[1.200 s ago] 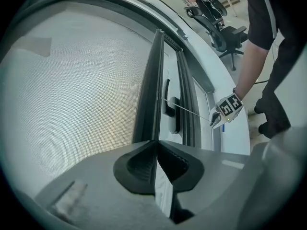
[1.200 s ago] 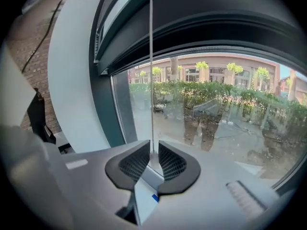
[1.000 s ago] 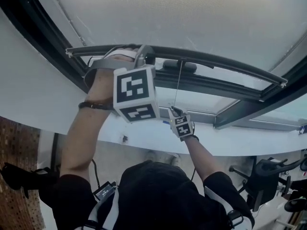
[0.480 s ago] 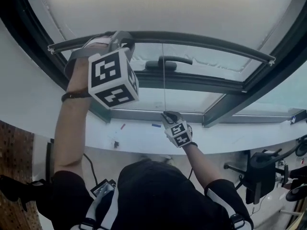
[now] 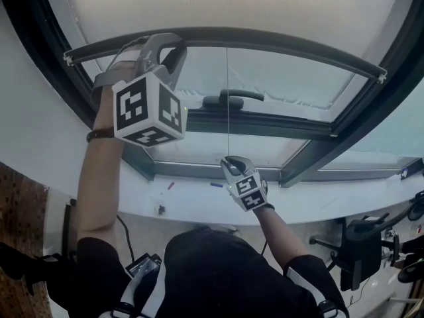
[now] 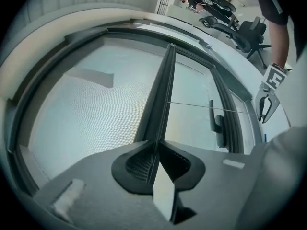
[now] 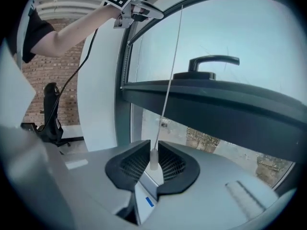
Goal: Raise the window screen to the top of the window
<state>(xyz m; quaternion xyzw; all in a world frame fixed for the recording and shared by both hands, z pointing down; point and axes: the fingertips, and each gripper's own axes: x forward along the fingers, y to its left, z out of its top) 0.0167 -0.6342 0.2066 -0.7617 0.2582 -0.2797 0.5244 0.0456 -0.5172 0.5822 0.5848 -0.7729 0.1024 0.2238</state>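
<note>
The window screen [image 5: 225,5] is a pale mesh with a dark bottom bar [image 5: 285,45] that spans the window above the black window handle [image 5: 232,98]. My left gripper [image 5: 173,48] is raised at the bar's left part. In the left gripper view the bar [image 6: 163,90] runs straight into my left gripper [image 6: 156,152]. The jaws are opening, with the bar's thin edge still caught between the pads. A thin pull cord [image 5: 227,105] hangs from the bar down to my right gripper [image 5: 227,161]. That gripper [image 7: 154,162] is shut on the cord's white end piece [image 7: 154,156].
The dark window frame [image 5: 311,158] and the handle [image 7: 211,61] lie behind the cord. A white sill [image 5: 192,194] curves below the glass. Office chairs [image 5: 361,250] stand at the lower right, and a brick wall [image 5: 20,244] at the lower left.
Both grippers have risen. The bottom bar has gone up with the left gripper, baring more glass beneath it, and the right gripper has followed upward with the cord.
</note>
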